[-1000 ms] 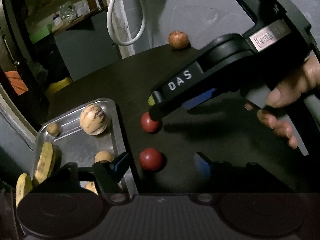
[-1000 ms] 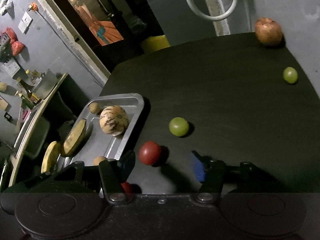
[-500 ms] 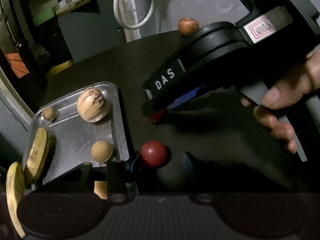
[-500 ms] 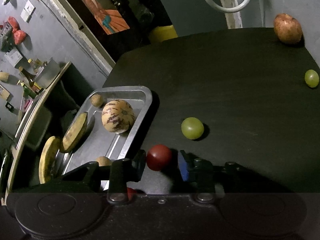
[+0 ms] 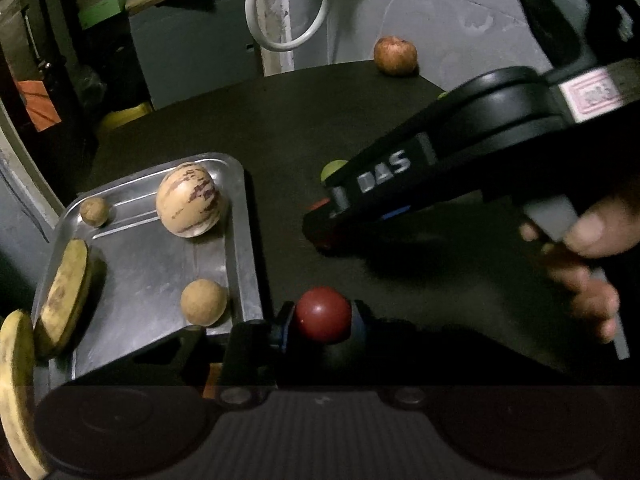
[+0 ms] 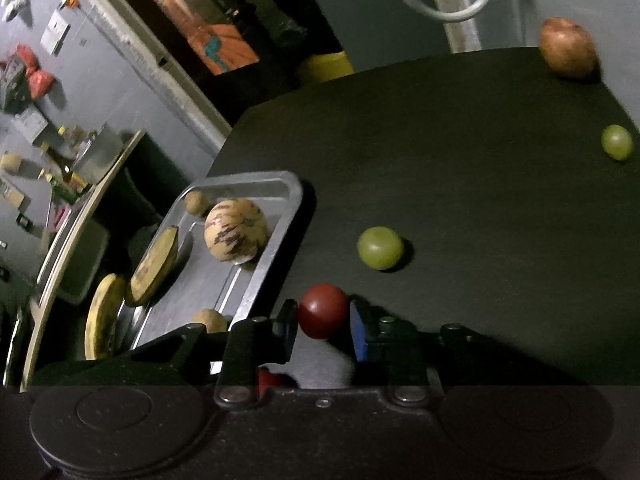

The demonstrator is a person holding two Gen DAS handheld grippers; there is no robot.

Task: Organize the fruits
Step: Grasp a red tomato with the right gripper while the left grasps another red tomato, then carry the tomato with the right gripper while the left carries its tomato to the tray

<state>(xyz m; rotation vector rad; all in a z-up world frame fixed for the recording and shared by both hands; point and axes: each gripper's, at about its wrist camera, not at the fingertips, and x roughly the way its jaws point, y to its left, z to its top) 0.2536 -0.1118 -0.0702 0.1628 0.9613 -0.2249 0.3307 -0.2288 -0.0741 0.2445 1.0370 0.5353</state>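
My left gripper [image 5: 322,320] is shut on a red round fruit [image 5: 323,314] just right of the metal tray [image 5: 240,240]. My right gripper [image 6: 323,316] is shut on a second red fruit [image 6: 322,310] beside the tray's rim [image 6: 276,248]; its black body [image 5: 440,176] crosses the left wrist view. The tray holds a striped melon [image 5: 187,205], two small brown fruits [image 5: 203,302] [image 5: 94,211] and banana pieces [image 5: 64,292]. Two green fruits [image 6: 379,248] [image 6: 617,142] and a brownish pomegranate [image 6: 567,49] lie on the black table.
The black table [image 6: 460,160] ends at a grey wall on the right and far side. A white hose loop [image 5: 286,12] hangs behind it. Shelves with clutter [image 6: 48,120] stand at the left, below table level.
Both grippers have moved in over their red fruits and closed from wide open onto them. The right gripper's body has dropped lower over the table.
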